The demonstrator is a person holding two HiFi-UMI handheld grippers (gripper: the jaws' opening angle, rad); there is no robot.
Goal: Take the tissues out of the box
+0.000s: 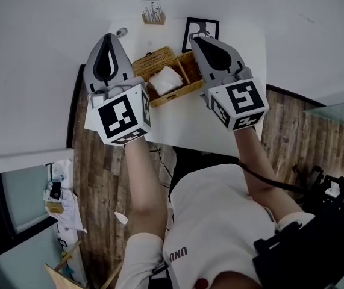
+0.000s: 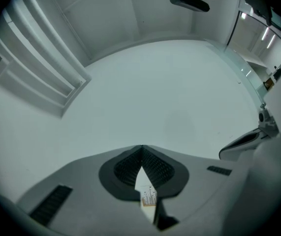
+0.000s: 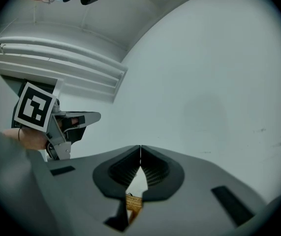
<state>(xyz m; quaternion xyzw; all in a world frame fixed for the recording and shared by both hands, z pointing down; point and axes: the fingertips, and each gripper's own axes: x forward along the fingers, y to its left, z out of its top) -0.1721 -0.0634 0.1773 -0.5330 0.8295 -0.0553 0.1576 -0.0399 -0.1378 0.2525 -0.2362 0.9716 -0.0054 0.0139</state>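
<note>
The woven box [image 1: 178,93] is tan, the tissues [image 1: 164,80] white

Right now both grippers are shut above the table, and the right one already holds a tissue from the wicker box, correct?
No: the right gripper holds nothing. The right gripper view shows its jaws together, empty; the tissue lies in the wicker box. The left gripper is shut too, both above the table.

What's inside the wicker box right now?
A white tissue bundle lies in the left compartment of the wicker box. The right gripper mostly covers the right compartment, hiding its contents.
</note>
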